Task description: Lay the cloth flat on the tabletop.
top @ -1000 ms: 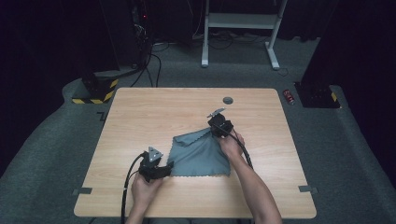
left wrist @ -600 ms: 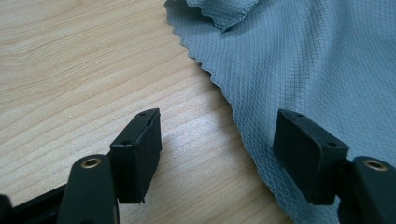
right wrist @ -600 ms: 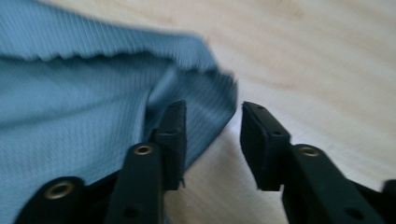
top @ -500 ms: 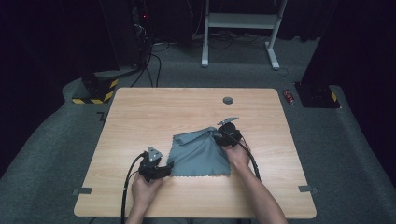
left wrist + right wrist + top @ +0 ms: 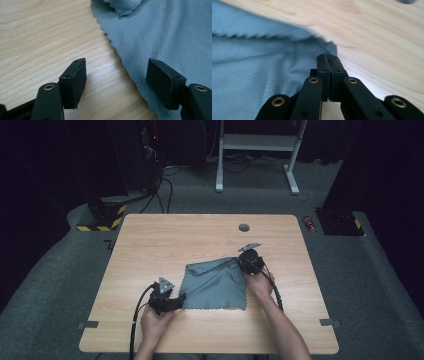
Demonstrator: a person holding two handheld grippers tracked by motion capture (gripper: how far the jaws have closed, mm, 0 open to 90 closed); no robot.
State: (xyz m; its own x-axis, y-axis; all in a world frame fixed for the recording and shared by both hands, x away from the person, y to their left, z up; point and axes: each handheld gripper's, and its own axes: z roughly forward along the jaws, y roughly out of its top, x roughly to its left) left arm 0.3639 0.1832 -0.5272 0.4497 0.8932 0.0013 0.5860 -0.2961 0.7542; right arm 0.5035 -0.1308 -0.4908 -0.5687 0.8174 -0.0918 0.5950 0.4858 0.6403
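- The left hand-held gripper (image 5: 176, 299) is resting low on the near-left part of the desk (image 5: 165, 240), held by the person's left hand (image 5: 154, 322), with its cable (image 5: 136, 320) trailing back toward the near edge.
- In the left gripper view its jaws are standing spread wide apart, gripping nothing: one is sitting over bare wood, the other over the cloth's zigzag-cut left edge.
- The grey cloth (image 5: 216, 284) is lying on the desk between the two grippers, near the middle and slightly to the near side. Its near portion is lying flat; a flap along the far edge is folded over onto the cloth itself, visible in the high view and in the left gripper view (image 5: 175, 32).
- The right hand-held gripper (image 5: 248, 265) is sitting at the cloth's far-right corner, held by the person's right hand (image 5: 260, 282), with the grey three-cornered plate (image 5: 249, 247) on its far side.
- In the right gripper view (image 5: 328, 60) its jaws are pressed together, with the cloth's corner (image 5: 274, 62) lying right at their tips. Whether fabric is actually pinched between them cannot be told; that picture is blurred.
- A small round dark hole (image 5: 244, 227) is showing in the desk top, far of the right hand-held gripper and well apart from the cloth.
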